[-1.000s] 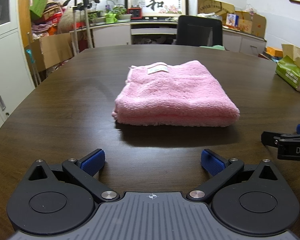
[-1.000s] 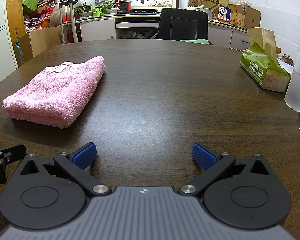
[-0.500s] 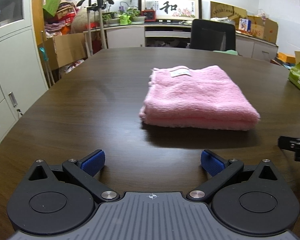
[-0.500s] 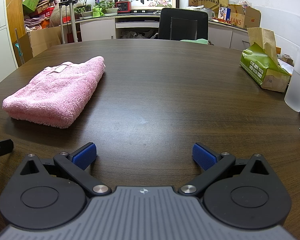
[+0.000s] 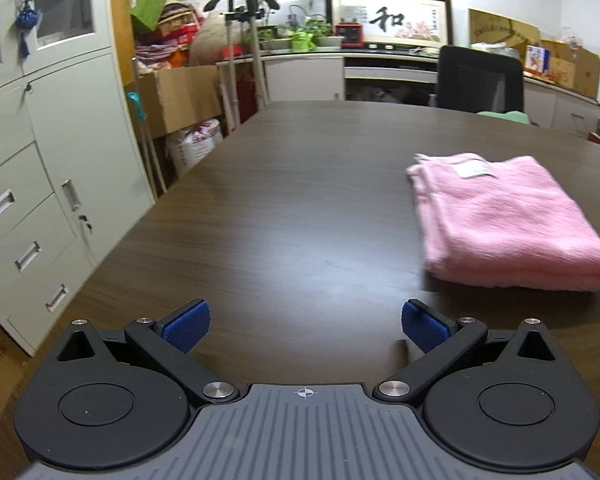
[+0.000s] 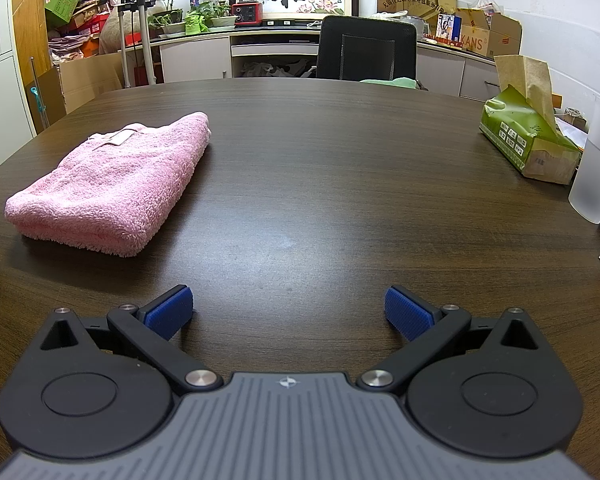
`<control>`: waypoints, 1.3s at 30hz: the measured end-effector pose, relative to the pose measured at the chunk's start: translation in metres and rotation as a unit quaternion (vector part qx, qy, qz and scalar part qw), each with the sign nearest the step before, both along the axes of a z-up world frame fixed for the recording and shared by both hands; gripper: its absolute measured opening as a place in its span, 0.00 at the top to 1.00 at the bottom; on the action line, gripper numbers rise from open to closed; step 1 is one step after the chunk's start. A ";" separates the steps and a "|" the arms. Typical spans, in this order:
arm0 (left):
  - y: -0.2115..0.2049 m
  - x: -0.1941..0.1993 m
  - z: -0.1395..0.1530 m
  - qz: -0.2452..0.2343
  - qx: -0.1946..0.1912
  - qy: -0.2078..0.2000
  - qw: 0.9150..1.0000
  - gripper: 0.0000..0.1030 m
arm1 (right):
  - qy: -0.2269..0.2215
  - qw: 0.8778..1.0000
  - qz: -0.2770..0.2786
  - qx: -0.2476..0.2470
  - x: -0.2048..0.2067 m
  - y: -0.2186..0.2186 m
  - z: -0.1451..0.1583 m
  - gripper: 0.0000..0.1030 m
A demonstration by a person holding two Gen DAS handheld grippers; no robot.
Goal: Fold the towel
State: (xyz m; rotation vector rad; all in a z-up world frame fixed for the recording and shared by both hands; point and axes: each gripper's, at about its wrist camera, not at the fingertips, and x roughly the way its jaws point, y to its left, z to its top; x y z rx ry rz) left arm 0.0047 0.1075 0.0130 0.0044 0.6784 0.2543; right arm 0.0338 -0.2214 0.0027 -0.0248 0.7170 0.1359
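Left gripper: jaws spread wide with nothing between them, low over bare dark table at the near edge.

Right gripper: likewise wide apart and empty, low over the near middle of the tabletop.

Towel: pink terry, already doubled into a thick rectangular stack with a white label on top at its far end; it lies on the table to the right of the left gripper and to the left of the right one, well apart from both.

Task stage: by the look of the stack, folding is finished or nearly so.

Surroundings: a green tissue pack and a frosted cup stand at the far right; a black office chair sits at the table's far side.

Risk: a careless sweep of either tool across the near edge could snag the loose terry pile and drag the layers askew; a wide swing to the right could tip the cup.

Hidden or unclear: the left view is motion-blurred, smearing the towel's edges; its layer count cannot be counted; the cup is cut by the frame; the person holding the tools is out of sight.
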 end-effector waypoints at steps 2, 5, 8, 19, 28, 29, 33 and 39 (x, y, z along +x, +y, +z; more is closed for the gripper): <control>0.011 0.003 0.000 0.007 0.004 0.000 1.000 0.00 | 0.000 1.000 0.000 0.000 0.000 0.000 0.000 0.00; 0.027 0.007 0.001 0.016 0.002 0.002 1.000 0.00 | 0.000 1.000 0.000 0.000 0.000 0.000 0.000 0.00; 0.041 0.010 0.001 0.026 -0.009 0.001 1.000 0.00 | 0.000 1.000 0.000 0.000 0.000 0.000 0.000 0.00; 0.077 0.015 -0.002 0.055 -0.032 0.003 0.998 0.00 | 0.000 1.000 0.000 0.000 0.000 0.000 0.000 0.00; 0.083 0.017 -0.003 0.051 -0.034 0.002 0.998 0.00 | 0.000 1.000 0.000 0.000 0.000 0.000 0.000 0.00; 0.083 0.017 -0.003 0.050 -0.034 0.002 0.998 0.00 | 0.000 1.000 0.000 0.000 0.000 0.000 0.000 0.00; 0.083 0.018 -0.004 0.048 -0.033 0.001 0.998 0.00 | 0.000 1.000 0.001 0.000 0.000 -0.001 -0.001 0.00; 0.084 0.020 -0.004 0.049 -0.037 0.002 0.998 0.00 | -0.001 1.000 0.013 0.005 0.002 -0.009 -0.001 0.00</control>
